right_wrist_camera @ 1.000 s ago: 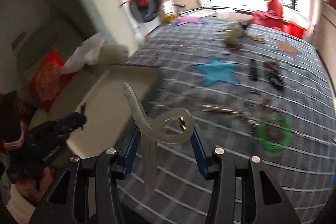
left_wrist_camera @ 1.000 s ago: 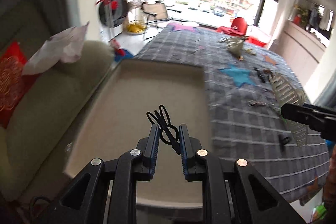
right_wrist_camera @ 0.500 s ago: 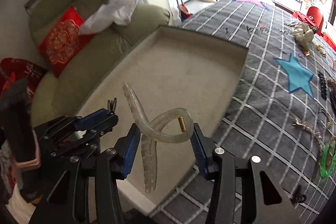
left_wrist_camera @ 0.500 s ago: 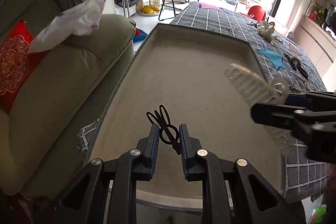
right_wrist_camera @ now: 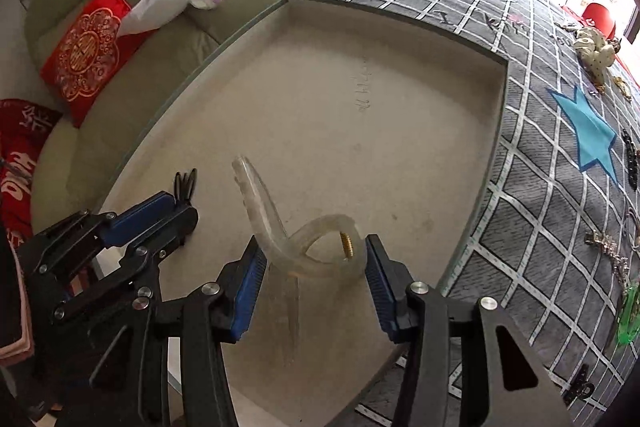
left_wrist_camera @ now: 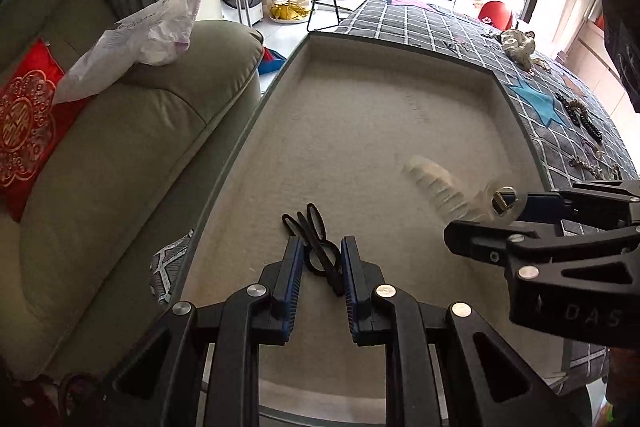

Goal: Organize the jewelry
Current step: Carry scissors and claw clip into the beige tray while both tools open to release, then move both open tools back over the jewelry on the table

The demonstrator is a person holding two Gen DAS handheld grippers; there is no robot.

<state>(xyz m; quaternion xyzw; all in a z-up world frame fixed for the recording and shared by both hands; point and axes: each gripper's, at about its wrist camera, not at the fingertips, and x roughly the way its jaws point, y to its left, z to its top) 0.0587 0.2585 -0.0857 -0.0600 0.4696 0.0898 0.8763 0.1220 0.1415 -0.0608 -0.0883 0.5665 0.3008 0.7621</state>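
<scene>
A large beige tray (left_wrist_camera: 360, 131) lies on the grey checked cloth; it also shows in the right wrist view (right_wrist_camera: 340, 99). My left gripper (left_wrist_camera: 320, 259) is shut on a small black hair clip (left_wrist_camera: 310, 231) and holds it over the tray's near left part. The left gripper also shows in the right wrist view (right_wrist_camera: 180, 203). My right gripper (right_wrist_camera: 314, 263) is shut on a clear plastic claw clip (right_wrist_camera: 280, 227) with a gold spring, over the tray's near side. In the left wrist view the right gripper (left_wrist_camera: 504, 211) holds the claw clip (left_wrist_camera: 440, 187) to the right of my left gripper.
Several pieces of jewelry lie on the checked cloth (right_wrist_camera: 560, 187) right of the tray, among them a green ring (right_wrist_camera: 628, 311), black chains (left_wrist_camera: 580, 115) and a pale beaded piece (right_wrist_camera: 596, 55). A green sofa (left_wrist_camera: 120, 147) with a red cushion (left_wrist_camera: 24, 123) stands left.
Both grippers have moved left and down over the tray with their clips still held. The right gripper has come from over the cloth to beside the left one.
</scene>
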